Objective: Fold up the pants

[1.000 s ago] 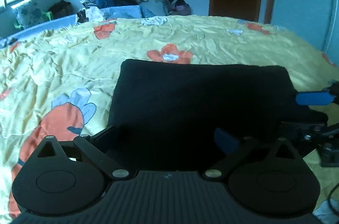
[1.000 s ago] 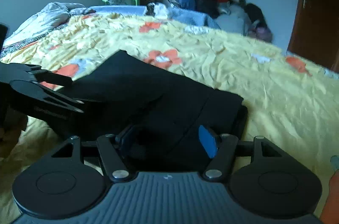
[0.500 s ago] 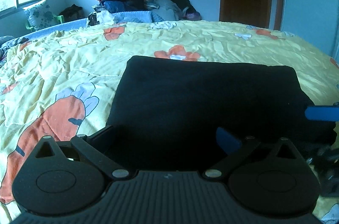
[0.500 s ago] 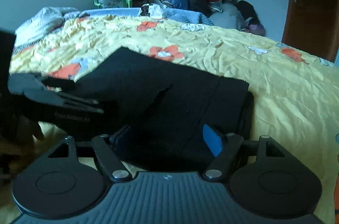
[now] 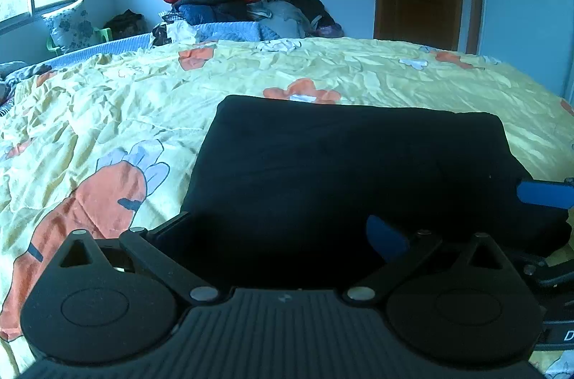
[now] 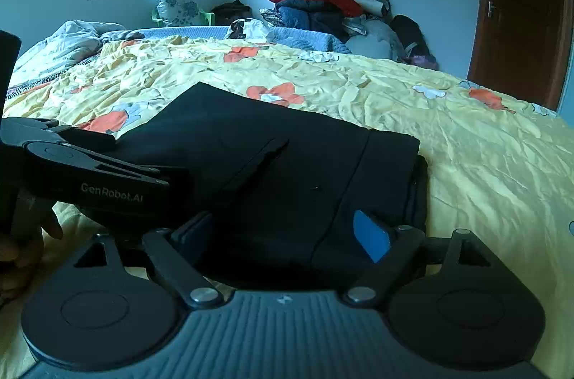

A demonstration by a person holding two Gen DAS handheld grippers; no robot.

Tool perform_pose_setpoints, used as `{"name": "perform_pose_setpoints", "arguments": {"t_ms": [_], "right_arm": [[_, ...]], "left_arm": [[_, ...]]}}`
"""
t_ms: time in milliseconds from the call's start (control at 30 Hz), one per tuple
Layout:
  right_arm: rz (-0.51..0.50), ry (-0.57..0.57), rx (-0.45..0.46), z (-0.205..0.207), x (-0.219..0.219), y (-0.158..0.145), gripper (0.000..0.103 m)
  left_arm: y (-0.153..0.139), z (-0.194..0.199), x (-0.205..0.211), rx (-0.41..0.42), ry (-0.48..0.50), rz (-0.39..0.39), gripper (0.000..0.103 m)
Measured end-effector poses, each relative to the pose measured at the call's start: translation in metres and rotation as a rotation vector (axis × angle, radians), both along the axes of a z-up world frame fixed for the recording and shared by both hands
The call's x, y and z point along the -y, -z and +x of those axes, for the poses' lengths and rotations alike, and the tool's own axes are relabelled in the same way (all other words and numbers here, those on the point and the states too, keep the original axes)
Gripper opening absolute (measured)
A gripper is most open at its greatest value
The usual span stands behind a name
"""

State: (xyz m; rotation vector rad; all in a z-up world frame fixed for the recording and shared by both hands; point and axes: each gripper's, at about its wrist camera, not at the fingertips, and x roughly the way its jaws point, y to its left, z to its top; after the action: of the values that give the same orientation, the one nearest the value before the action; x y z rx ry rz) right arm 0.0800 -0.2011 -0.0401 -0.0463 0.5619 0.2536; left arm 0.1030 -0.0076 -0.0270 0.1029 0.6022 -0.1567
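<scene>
A wide bed [image 5: 376,81] fills both views, covered by a crumpled yellow sheet [image 6: 484,156] printed with orange and white flowers. Flat on it lie the folded black pants [image 5: 351,163], a dark rectangle just ahead of the fingers [image 5: 387,233], their near edge running between them. In the right wrist view the pants show a seam and a pocket flap. Far beyond the fingers, at the bed's far edge, lies a blue quilted cover [image 6: 308,38], and to the far left a rumpled pale blanket [image 6: 68,41].
</scene>
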Motion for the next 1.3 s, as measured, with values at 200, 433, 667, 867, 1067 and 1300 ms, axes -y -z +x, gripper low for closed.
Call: {"name": "perform_pose_setpoints", "arguments": {"t_ms": [200,433,667,867,1067,1300], "right_arm": [[-0.013,-0.011,-0.005,0.000,-0.003,0.000,0.098],[-0.016,-0.001,-0.007,0.001,-0.004,0.001,0.102],[-0.026,0.002,-0.004,0.000,-0.004,0.001,0.103],[-0.053,0.013,0.003,0.000,-0.008,0.001,0.103],[-0.045,0.083,0.016,-0.008,-0.011,-0.001,0.103],[-0.100,0.147,0.043,-0.026,-0.023,-0.002,0.103]], "left_arm": [[0.000,-0.001,-0.001,0.001,-0.006,-0.009,0.103],[0.000,-0.004,-0.001,0.012,-0.016,-0.008,0.103],[0.000,-0.006,0.000,0.015,-0.018,-0.003,0.103],[0.000,-0.005,0.000,0.013,-0.017,-0.006,0.103],[0.001,-0.005,-0.007,-0.005,-0.012,-0.058,0.103],[-0.002,-0.013,-0.014,0.013,-0.024,-0.069,0.103]]}}
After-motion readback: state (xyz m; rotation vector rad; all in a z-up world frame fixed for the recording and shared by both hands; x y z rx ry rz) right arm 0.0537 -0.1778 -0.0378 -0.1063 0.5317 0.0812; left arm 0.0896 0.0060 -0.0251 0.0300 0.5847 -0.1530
